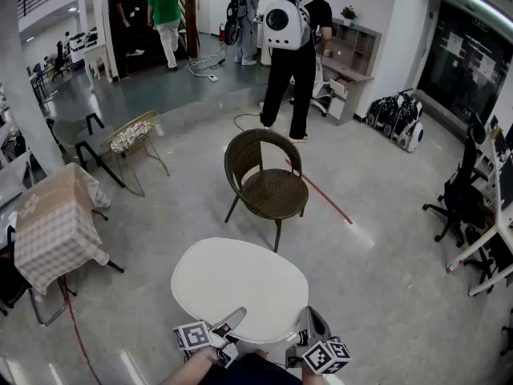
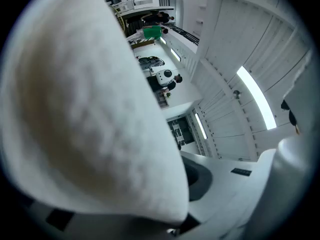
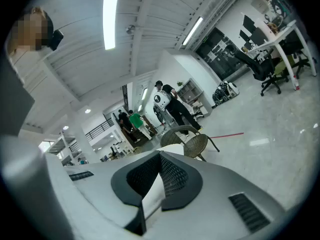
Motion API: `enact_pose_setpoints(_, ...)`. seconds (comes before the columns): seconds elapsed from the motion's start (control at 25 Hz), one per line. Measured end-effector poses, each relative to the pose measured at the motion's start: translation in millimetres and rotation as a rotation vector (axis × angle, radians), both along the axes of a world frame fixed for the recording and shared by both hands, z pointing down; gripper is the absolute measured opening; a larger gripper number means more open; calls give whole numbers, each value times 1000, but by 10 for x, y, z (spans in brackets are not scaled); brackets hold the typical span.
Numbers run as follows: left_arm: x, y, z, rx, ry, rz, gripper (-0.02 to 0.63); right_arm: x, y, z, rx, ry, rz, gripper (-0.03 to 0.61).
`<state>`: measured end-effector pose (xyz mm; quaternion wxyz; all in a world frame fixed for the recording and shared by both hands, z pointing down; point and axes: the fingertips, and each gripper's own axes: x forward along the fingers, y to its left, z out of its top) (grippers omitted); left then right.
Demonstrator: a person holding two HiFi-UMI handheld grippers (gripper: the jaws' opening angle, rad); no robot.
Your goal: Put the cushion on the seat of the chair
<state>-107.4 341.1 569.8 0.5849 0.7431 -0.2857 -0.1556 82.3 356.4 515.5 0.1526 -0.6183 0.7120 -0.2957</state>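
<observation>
The left gripper [image 1: 228, 322] and right gripper [image 1: 313, 326] each clamp the cushion [image 1: 239, 287] by its near edge. The chair [image 1: 268, 175] stands at twelve o'clock. The person does best to carry it level and centre it over the seat [image 1: 275, 192].

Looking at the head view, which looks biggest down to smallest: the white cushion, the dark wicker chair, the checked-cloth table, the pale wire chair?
1. white cushion, though it is nearest the camera.
2 and 3. dark wicker chair and checked-cloth table: too alike to rank.
4. pale wire chair.
</observation>
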Motion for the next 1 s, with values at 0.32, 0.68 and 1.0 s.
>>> enact_pose_setpoints(0.32,34,-2,-74,18,7,-1,86,-81,-60,-114,35,-6,-28,26)
enact_pose_setpoints(0.68,93,57,-137,33,14,-20,86,-146,-47,-272,102,33,-60,28)
enact_pose_setpoints(1.0,75,117,-236,70,2,-29,86,-192,22,-219,70,4,-60,37)
